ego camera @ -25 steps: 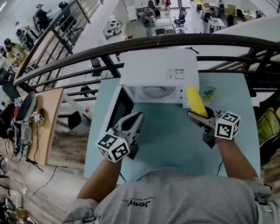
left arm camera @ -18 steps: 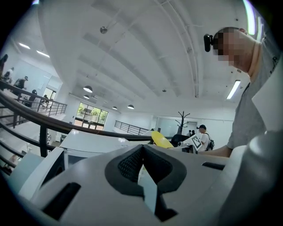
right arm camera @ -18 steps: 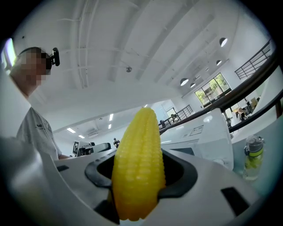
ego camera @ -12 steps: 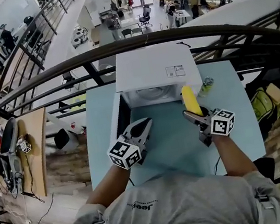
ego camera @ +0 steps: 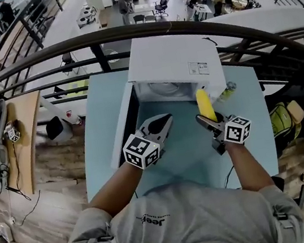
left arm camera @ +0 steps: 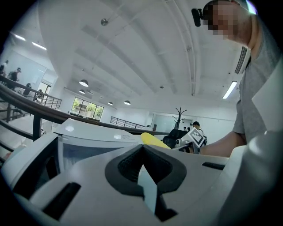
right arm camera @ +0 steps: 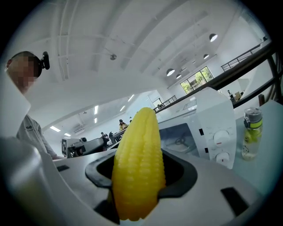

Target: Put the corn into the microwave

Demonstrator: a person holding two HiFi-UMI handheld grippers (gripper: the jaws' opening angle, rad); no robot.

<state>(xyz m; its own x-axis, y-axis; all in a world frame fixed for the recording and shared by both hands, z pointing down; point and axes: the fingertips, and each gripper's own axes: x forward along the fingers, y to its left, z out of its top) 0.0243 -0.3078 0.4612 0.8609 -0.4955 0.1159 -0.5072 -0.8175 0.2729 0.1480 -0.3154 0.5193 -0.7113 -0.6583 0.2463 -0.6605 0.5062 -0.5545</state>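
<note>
Far left: the door (ego camera: 123,129) of the microwave (ego camera: 170,58) is hanging wide open, so the cavity (ego camera: 164,90) is exposed and ready for loading. Next, the left claw (ego camera: 164,123) is hovering over the desk (ego camera: 189,155) just in front of the opening, jaws pressed together with nothing in them. My read is that it's parked out of the loading path. The corn (ego camera: 204,104) is not in the microwave yet. It's sitting in the right claw (ego camera: 203,121), whose jaws are clamping wide around the cob's butt end, with most of the cob sticking out ahead toward the right part of the opening. That grip is putting the free tip in front, so it can enter first. The tip is sitting near the control panel (right arm camera: 219,145), so the approach probably needs biasing left. Far right, a small bottle (ego camera: 228,90) is standing on the desk beside the microwave, apart from the corn.
</note>
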